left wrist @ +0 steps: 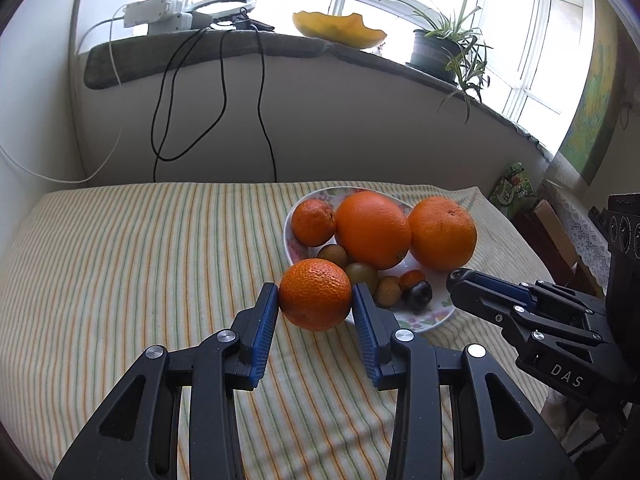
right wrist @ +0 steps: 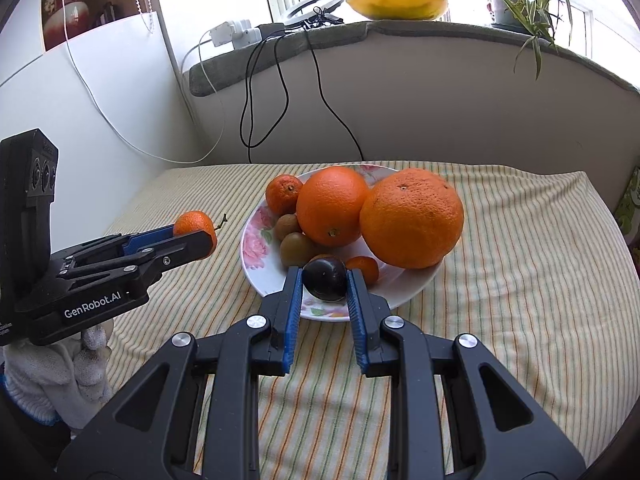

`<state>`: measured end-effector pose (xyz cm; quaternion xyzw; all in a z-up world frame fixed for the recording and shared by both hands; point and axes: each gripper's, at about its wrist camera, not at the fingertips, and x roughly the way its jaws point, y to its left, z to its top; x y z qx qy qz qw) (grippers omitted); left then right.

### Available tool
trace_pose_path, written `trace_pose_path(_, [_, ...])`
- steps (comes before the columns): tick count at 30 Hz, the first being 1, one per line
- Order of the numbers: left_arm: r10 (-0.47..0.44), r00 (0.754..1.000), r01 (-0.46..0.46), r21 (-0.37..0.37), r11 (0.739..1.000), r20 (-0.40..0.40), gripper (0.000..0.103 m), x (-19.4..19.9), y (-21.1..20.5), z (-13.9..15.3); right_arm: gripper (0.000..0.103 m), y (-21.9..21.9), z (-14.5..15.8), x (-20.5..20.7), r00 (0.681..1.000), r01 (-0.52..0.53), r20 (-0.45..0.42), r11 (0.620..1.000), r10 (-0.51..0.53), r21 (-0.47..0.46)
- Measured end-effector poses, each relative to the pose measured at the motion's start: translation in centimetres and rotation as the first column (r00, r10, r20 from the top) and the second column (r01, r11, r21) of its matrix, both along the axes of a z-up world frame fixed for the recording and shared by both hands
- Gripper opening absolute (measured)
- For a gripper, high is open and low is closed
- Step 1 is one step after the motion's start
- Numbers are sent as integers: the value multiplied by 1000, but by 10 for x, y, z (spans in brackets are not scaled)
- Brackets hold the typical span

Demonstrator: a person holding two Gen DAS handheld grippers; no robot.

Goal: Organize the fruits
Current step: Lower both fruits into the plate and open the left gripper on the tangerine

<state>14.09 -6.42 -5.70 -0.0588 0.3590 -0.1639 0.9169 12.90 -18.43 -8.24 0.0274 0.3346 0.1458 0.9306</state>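
A floral plate [left wrist: 434, 314] [right wrist: 256, 256] on the striped cloth holds two big oranges [left wrist: 373, 234] [right wrist: 412, 218], a mandarin [left wrist: 313, 222] [right wrist: 283, 193], kiwis [right wrist: 297, 249], a small orange fruit [right wrist: 365, 268] and a dark plum [right wrist: 324, 283] [left wrist: 417, 295]. My left gripper [left wrist: 315, 300] is shut on a mandarin [left wrist: 315, 295] [right wrist: 193, 223], held just left of the plate. My right gripper [right wrist: 323, 285] has its pads on both sides of the dark plum at the plate's near rim; it also shows in the left wrist view [left wrist: 460, 280].
A striped cloth [left wrist: 140, 260] covers the table. Behind it are a curved wall and a sill with a potted plant [left wrist: 436, 52], a yellow dish [left wrist: 338, 30], chargers and hanging cables [left wrist: 224, 92]. A green packet [left wrist: 514, 192] stands past the table's right edge.
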Motion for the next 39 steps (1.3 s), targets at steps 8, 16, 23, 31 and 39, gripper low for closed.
trace_pose_path(8, [-28, 1000, 28, 8, 1000, -8, 36, 9, -14, -3, 23, -2, -3, 14, 1000, -3, -4, 1000, 3, 7])
trace_pose_path(16, [-43, 999, 43, 13, 999, -10, 36, 14, -21, -5, 23, 2, -4, 25, 1000, -11, -5, 1000, 11, 6])
trace_pose_path(23, [-50, 999, 51, 18, 999, -12, 36, 17, -24, -6, 24, 2, -5, 30, 1000, -11, -10, 1000, 11, 5])
trace_pose_path(31, [-60, 998, 61, 23, 998, -14, 36, 18, -25, -7, 24, 0, -6, 34, 1000, -11, -13, 1000, 11, 8])
trace_pose_path(39, [-67, 998, 67, 30, 997, -14, 37, 19, -27, -7, 24, 1, -6, 34, 1000, -5, -9, 1000, 5, 6])
